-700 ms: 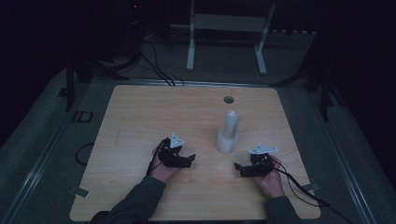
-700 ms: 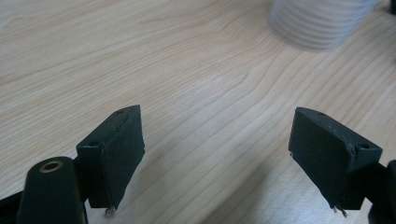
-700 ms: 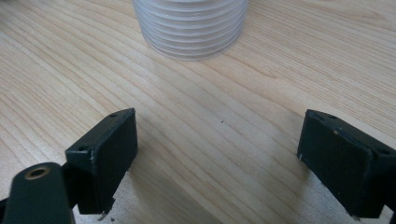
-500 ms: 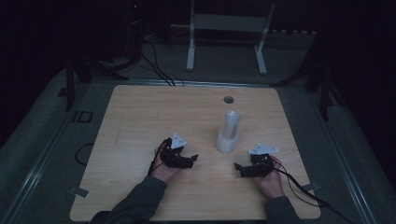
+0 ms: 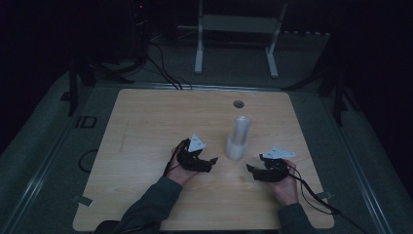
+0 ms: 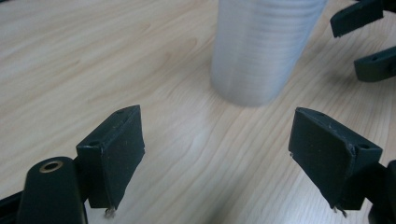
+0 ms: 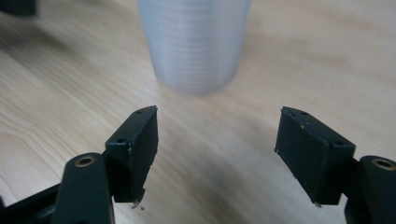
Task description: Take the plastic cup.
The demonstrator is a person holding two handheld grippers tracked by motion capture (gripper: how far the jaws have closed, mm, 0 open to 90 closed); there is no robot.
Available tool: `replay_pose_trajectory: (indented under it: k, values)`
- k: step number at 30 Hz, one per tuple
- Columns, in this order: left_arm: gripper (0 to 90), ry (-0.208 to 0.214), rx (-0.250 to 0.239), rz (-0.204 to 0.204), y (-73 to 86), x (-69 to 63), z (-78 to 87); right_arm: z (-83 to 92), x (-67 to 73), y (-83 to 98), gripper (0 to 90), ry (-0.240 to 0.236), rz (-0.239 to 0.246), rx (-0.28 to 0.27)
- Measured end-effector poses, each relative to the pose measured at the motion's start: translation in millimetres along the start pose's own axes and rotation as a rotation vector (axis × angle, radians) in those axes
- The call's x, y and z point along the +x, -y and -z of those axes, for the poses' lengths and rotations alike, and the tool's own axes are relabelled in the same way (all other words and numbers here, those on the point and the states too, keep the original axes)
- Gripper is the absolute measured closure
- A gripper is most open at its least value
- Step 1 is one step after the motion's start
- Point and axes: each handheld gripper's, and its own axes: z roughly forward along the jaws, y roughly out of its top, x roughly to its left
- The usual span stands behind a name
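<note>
on the pale wooden table (image 5: pixel 146 126), left of its middle and toward the near edge, the left gripper (image 5: pixel 207 163) is resting in the person's left hand (image 5: pixel 178 170), a black two-jaw tool with a grey three-cornered plate on top. its jaws are standing released, with bare wood showing between them in the left gripper view, and they are pointing toward the tall stack of translucent white plastic cups (image 5: pixel 238 139). that stack is standing upright just right of the table's middle, nearer the near edge than the far one, between the two grippers and apart from both. in the left gripper view the stack (image 6: pixel 264 46) is rising just beyond the open jaws, its ribbed wall faintly blurred, and the tips of the other gripper are showing at the upper right corner. a small round dark hole (image 5: pixel 238 104) is sitting in the table behind the stack, close to the far edge. toward the right edge, the right gripper (image 5: pixel 253 170) is lying in the person's right hand (image 5: pixel 285 185), its jaws likewise released and facing the stack from the other side, a black cable trailing from it toward the near right corner. in the right gripper view the stack (image 7: pixel 194 46) is standing just ahead of the parted pads (image 7: pixel 135 149), touching neither.
</note>
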Motion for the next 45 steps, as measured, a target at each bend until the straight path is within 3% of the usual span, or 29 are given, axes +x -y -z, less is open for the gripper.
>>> replay_pose_trajectory:
  k: [13, 22, 36, 45]
  values:
    - [18.1, 0.026, -0.075, -0.053, -23.0, -7.3, -14.0, 25.7, -1.2, -45.1, 31.9, -0.033, 0.015, -0.132]
    - [18.1, 0.057, -0.082, -0.087, -33.1, -14.6, -26.9, 34.5, -2.1, -72.5, 30.5, -0.049, 0.043, -0.197]
    - [18.0, 0.065, -0.096, -0.066, -33.4, -13.2, -36.2, 23.2, -5.8, -99.8, 34.7, -0.085, 0.021, -0.278]
    - [18.0, 0.078, -0.102, -0.074, -36.0, -14.4, -41.2, 12.0, -4.4, -109.5, 32.7, -0.108, 0.031, -0.294]
